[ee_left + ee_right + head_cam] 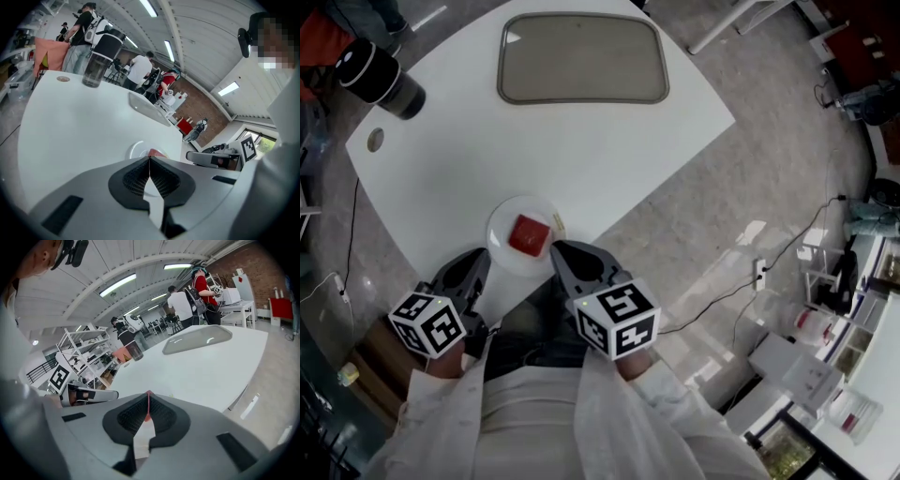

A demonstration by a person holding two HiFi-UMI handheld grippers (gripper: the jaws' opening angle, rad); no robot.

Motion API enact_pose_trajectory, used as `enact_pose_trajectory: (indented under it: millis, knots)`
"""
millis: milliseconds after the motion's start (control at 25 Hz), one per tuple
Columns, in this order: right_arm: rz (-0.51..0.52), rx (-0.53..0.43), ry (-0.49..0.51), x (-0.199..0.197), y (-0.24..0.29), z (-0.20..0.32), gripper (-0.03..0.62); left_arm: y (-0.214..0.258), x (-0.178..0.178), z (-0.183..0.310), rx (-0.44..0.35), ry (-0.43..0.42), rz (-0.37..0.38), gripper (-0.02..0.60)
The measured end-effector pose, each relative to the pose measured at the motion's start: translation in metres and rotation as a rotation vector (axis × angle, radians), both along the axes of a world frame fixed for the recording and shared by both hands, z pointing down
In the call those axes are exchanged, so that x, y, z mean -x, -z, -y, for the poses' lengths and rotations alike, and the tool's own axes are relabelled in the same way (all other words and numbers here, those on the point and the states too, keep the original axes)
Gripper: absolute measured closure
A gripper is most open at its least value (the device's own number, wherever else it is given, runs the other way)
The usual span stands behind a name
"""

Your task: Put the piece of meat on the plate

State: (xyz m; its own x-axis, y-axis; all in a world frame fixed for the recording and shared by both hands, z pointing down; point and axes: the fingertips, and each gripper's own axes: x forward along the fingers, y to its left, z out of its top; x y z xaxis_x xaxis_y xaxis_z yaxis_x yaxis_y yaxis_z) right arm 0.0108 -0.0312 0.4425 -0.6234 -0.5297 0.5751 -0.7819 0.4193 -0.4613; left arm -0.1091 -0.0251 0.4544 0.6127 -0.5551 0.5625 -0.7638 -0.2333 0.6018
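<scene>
A red square piece of meat [528, 234] lies on a small white round plate [502, 246] near the front edge of the white table [581, 159]. My left gripper [478, 258] is shut and empty, its tip just left of the plate. Shut with nothing held as well, my right gripper [556, 247] has its tip at the plate's right rim. In the left gripper view the plate [136, 149] and meat [157, 153] show just past the closed jaws. In the right gripper view a red sliver of the meat [146, 416] shows through the slit between the closed jaws.
A grey rounded tray [581, 58] lies at the table's far side. A black cylindrical container [380, 80] stands at the far left, by a round hole [375, 140]. Cables and boxes lie on the floor to the right. People stand far behind the table.
</scene>
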Motion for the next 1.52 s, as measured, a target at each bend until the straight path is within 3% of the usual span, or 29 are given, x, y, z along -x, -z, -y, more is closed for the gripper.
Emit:
enact_pose_trajectory:
  millis: [800, 960, 1520]
  knots:
    - [-0.087, 0.070, -0.057, -0.011, -0.041, 0.006, 0.576, -0.043, 0.014, 0.000, 0.095, 0.002, 0.078, 0.568]
    - [-0.102, 0.081, -0.077, -0.017, -0.045, 0.008, 0.511, -0.044, 0.010, -0.001, 0.113, 0.001, 0.067, 0.511]
    - [-0.122, 0.173, -0.054, -0.014, -0.066, -0.006, 0.482, -0.048, 0.003, -0.009, 0.178, 0.022, 0.057, 0.459]
